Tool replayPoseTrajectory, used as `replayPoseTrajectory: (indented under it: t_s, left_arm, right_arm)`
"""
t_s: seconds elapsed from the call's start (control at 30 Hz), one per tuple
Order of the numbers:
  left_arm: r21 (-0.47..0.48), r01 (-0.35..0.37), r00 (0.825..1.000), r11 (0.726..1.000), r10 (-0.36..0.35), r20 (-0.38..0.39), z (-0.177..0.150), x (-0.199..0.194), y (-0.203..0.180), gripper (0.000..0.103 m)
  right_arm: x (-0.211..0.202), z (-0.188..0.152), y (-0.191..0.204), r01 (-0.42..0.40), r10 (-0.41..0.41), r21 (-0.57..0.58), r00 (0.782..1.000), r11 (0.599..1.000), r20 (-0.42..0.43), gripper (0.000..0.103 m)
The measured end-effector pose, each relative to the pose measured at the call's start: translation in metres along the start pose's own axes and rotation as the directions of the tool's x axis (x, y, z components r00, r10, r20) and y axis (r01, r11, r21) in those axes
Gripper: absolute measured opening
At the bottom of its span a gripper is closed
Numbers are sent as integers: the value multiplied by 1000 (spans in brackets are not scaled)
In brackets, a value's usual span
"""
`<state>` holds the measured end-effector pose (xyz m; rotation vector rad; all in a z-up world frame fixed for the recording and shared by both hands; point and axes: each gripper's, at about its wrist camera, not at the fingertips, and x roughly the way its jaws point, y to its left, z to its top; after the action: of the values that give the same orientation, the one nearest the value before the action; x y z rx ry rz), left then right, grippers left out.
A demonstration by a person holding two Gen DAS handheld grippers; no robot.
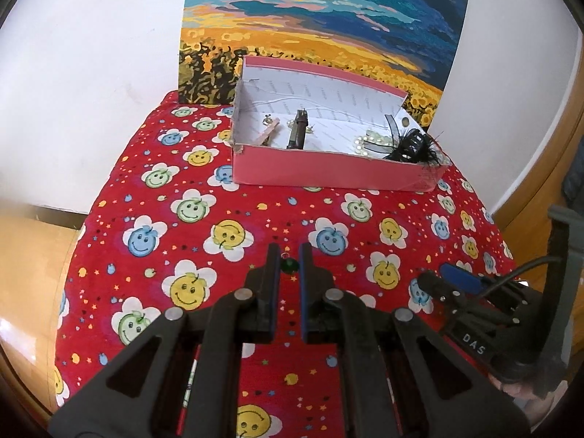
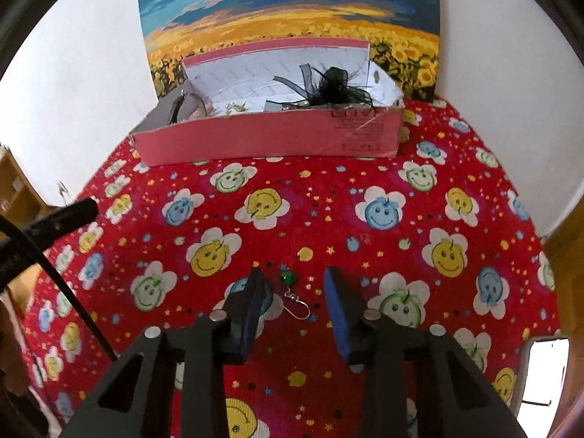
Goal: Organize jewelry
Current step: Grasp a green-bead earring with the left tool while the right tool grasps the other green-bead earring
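A green-bead earring point(image 1: 290, 265) lies on the red smiley-flower cloth point(image 1: 255, 219), between the tips of my left gripper point(image 1: 289, 255), whose jaws stand a narrow gap apart around it, not closed on it. In the right wrist view another green-bead earring point(image 2: 288, 278) with a silver hook lies between the wide-open fingers of my right gripper point(image 2: 294, 284). A pink box point(image 1: 328, 171) at the back holds a black feather hair clip point(image 1: 412, 146), a pearl piece point(image 1: 372, 142), a dark clip point(image 1: 297, 129) and small earrings. The box also shows in the right wrist view point(image 2: 270, 142).
A sunflower-field painting point(image 1: 321, 25) leans on the white wall behind the box. The right gripper's body point(image 1: 474, 314) shows at the lower right of the left wrist view. The cloth covers a small table with wooden floor around it.
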<state>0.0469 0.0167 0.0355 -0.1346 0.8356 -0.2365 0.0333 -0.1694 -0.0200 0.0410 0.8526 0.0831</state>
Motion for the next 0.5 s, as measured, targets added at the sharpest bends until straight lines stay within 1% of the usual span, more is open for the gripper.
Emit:
replayPoseTrajectory:
  t_s: [0.03,0.07,0.1,0.17,0.23,0.27,0.37,0.5]
  left_arm:
    - [1,-1,1000,1000,1,0,0,0,0,1]
    - [2,-2,1000,1000,2,2,1,0,0,1]
    - [2,-2,1000,1000,2,3,1,0,1,1]
    - [2,-6,1000,1000,6,6,2,-2,1,1]
    - [-2,-8,1000,1000,8,8,4,-5,1,1]
    - [-3,-4,1000,1000,4,9,5,-6,1,1]
    - [-3,8,1000,1000,-8,12,12,-11,0,1]
    - [10,11,1000,1000,-12,29,25,-17,-2,1]
  right_arm:
    - [0,0,0,7,-7,2,1000,1000,2,33]
    - [0,-1,0,18,-18,1,1000,1000,5,28]
    - [0,-1,0,32,-32,0,999,999,6,19]
    - [0,-1,-2,46,-46,3,999,999,6,12]
    - [0,0,-4,26,-26,1,1000,1000,-7,12]
    - [0,2,-7,3,-2,6,1000,1000,-22,11]
    - [-2,9,-20,-102,106,72,993,992,-57,11]
    - [-17,20,-26,-161,166,99,985,982,-38,11]
